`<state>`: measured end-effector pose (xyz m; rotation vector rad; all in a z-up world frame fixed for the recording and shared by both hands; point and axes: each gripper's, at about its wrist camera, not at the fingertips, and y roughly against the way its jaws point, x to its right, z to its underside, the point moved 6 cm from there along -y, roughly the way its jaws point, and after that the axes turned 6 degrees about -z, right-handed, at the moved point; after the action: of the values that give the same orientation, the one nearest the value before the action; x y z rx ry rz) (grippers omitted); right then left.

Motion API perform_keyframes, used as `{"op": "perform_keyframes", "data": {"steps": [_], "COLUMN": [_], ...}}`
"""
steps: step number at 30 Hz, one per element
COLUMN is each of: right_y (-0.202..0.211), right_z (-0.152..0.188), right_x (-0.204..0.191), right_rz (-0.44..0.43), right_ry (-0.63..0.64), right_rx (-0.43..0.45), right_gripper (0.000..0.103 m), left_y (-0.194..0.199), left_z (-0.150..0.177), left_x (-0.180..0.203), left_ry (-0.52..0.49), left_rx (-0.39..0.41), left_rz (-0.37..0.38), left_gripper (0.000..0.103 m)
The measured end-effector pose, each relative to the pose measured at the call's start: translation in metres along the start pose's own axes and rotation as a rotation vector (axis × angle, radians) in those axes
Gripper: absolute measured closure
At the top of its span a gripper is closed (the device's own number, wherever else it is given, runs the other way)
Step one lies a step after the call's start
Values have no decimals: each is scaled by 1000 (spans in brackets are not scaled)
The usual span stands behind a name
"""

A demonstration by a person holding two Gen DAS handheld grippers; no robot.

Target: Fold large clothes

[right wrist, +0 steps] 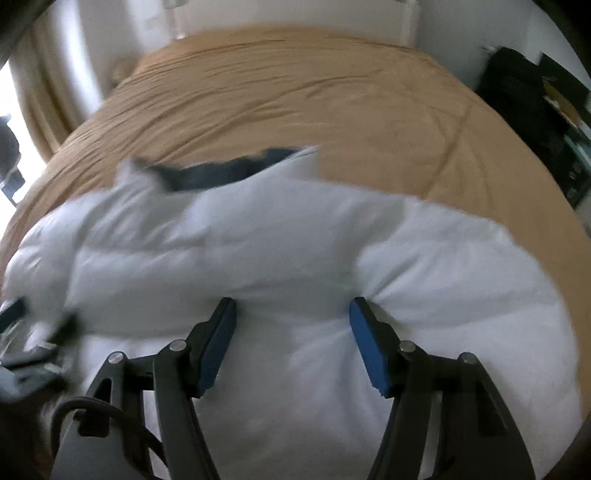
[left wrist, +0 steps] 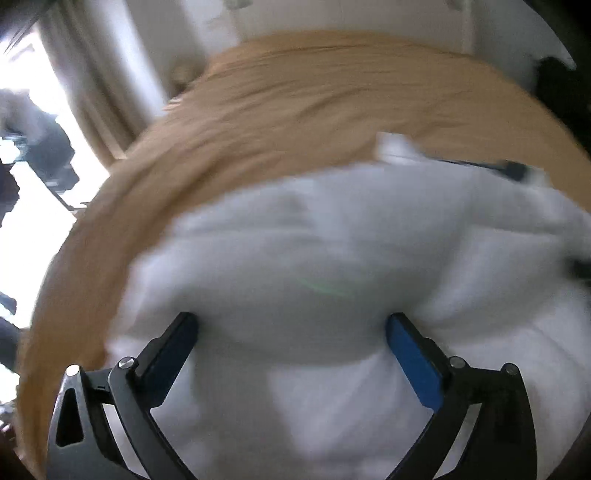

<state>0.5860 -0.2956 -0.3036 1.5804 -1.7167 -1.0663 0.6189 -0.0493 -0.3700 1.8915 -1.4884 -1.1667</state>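
Note:
A white puffy jacket [left wrist: 332, 240] lies spread on a tan bedcover [left wrist: 295, 92], blurred by motion. Its dark inner lining shows at the far edge [right wrist: 229, 170]. My left gripper [left wrist: 291, 319] points down at the jacket with its jaws wide; a soft mound of white fabric rises between the fingers, which stand apart from it. My right gripper [right wrist: 292, 301] is narrower. A thick bunch of the jacket [right wrist: 295, 258] sits between its blue pads, and creases fan out from the right fingertip [right wrist: 360, 314], so the pads press on the fabric.
The tan bedcover [right wrist: 332, 92] stretches far beyond the jacket. A bright window with beige curtains [left wrist: 92, 92] is at the left. Dark bags or shelves [right wrist: 524, 99] stand past the bed's right side. A white wall or headboard [right wrist: 295, 14] closes the far end.

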Motion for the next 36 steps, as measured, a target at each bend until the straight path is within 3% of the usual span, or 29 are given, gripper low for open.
{"op": "perform_keyframes", "data": {"steps": [2, 4, 5, 7, 8, 10, 14, 18, 20, 22, 24, 28, 29, 30, 32, 34, 36], "right_y": [4, 12, 19, 54, 71, 110, 131, 99, 77, 62, 56, 33, 29, 24, 25, 35, 50], "right_z": [-10, -10, -8, 4, 12, 43, 115, 169, 182, 180, 170, 143, 139, 133, 126, 122, 121], "right_x": [37, 84, 105, 142, 152, 172, 193, 196, 188, 176, 161, 121, 114, 107, 101, 100, 96], "right_rz": [106, 212, 217, 142, 87, -24, -254, -458, -531, -612, -622, -667, -642, -602, -586, -666, -682], "right_ry": [-26, -96, -145, -243, -268, -310, -443, -636, -704, -740, -695, -607, -589, -567, -569, -600, -587], "right_rx": [16, 22, 34, 101, 144, 212, 163, 60, 20, 10, 8, -46, -53, -51, -10, 35, 55], "right_gripper": [39, 38, 38, 35, 30, 0, 0, 0, 0, 0, 0, 0, 0, 1, 25, 49, 58], "left_y": [-16, -20, -17, -1, 12, 33, 40, 23, 13, 14, 20, 14, 7, -2, -2, 3, 15], "left_z": [-1, 6, 10, 24, 35, 63, 127, 173, 181, 174, 160, 141, 140, 138, 135, 129, 122], "left_x": [-41, -80, -97, -129, -145, -163, -164, -144, -128, -119, -104, -75, -67, -65, -65, -68, -71], "left_ry": [47, 133, 181, 265, 307, 381, 536, 713, 731, 713, 686, 631, 629, 649, 699, 726, 717], "left_rx": [-15, -30, -21, 19, 45, 57, -95, -177, -217, -184, -166, -184, -199, -197, -182, -167, -156], "left_rz": [-64, -66, -57, 2, 93, 284, 606, 791, 821, 805, 873, 862, 860, 841, 815, 837, 826], "left_gripper": [0, 0, 4, 4, 3, 0, 1, 1, 1, 1, 1, 1, 1, 2, 33, 51, 62]}}
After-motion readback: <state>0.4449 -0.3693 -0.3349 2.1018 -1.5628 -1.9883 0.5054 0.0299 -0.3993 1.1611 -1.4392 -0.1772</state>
